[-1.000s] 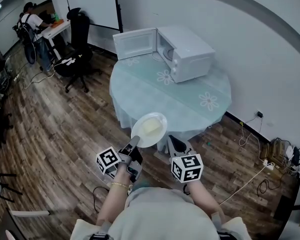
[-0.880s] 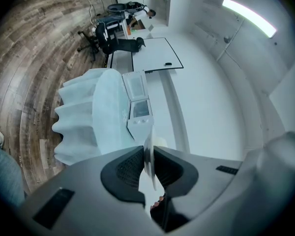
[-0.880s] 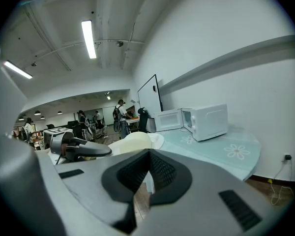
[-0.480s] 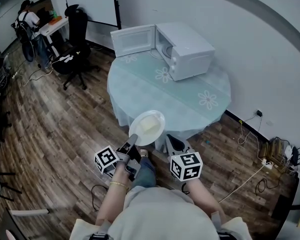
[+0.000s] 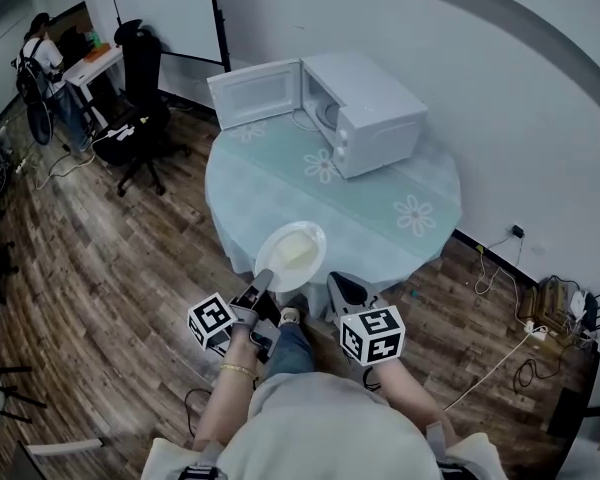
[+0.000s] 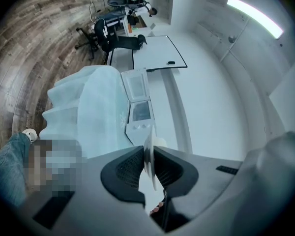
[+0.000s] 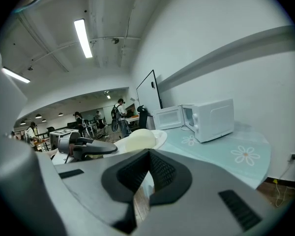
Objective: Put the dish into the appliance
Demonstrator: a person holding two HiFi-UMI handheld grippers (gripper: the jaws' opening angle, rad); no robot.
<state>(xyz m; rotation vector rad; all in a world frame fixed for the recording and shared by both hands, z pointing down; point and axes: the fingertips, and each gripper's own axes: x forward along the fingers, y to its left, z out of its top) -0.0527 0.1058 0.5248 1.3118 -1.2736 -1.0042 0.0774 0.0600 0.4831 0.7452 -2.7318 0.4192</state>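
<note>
Setting: a room with a wood-plank floor [image 5: 100,258], seen steeply from above a person who holds a gripper in each hand.
Desk: a round desk [image 5: 380,223] under a pale green cloth printed with white flowers, standing at 12 o'clock from the person.
Appliance: a white microwave [image 5: 375,108] near the desk's 12 o'clock edge, its door [image 5: 254,93] swung fully open toward 10 o'clock.
Dish: a white plate [image 5: 306,266] carrying a pale yellow mound of food [image 5: 294,251]. It is held level in the air and, from above, lies over the desk's 7 o'clock edge, well apart from the microwave.
Left gripper: the left gripper [image 5: 261,286] pinches the plate's rim at the plate's 7 o'clock side. Its own view shows the plate edge-on between the two pads, which press on it from both sides.
Right gripper: the right gripper [image 5: 342,288] sits just beside the plate, at its 4 o'clock, with the jaws drawn together and nothing between them.
Background: a black office chair [image 5: 140,68] and a standing person [image 5: 35,63] at 10 o'clock, far across the room.
</note>
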